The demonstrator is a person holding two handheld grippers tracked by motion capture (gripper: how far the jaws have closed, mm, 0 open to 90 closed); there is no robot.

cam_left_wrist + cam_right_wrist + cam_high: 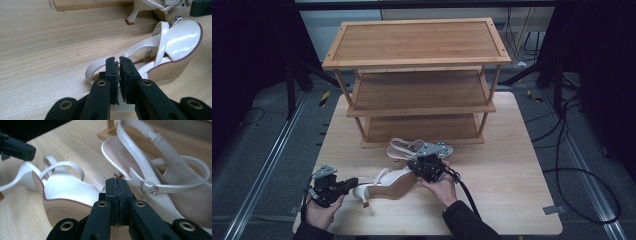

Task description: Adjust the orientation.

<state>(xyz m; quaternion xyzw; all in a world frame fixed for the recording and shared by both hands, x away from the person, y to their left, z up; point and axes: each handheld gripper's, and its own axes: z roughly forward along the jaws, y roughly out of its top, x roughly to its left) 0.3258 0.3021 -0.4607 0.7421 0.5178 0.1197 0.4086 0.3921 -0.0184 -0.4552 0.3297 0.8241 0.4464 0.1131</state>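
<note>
A pale wooden table [507, 200] sits in a dim room, with a three-tier bamboo shoe rack [417, 55] toward twelve o'clock. A white heeled sandal [387, 184] lies on its side near six o'clock; its mate [404, 148] rests just in front of the rack's bottom shelf. The left gripper [356, 183], at eight o'clock, has its jaws pinched on the sandal's heel end, probably to steady it. The right gripper [419, 165] sits at the toe end with jaws pressed together; whether anything is caught between them I cannot tell.
</note>
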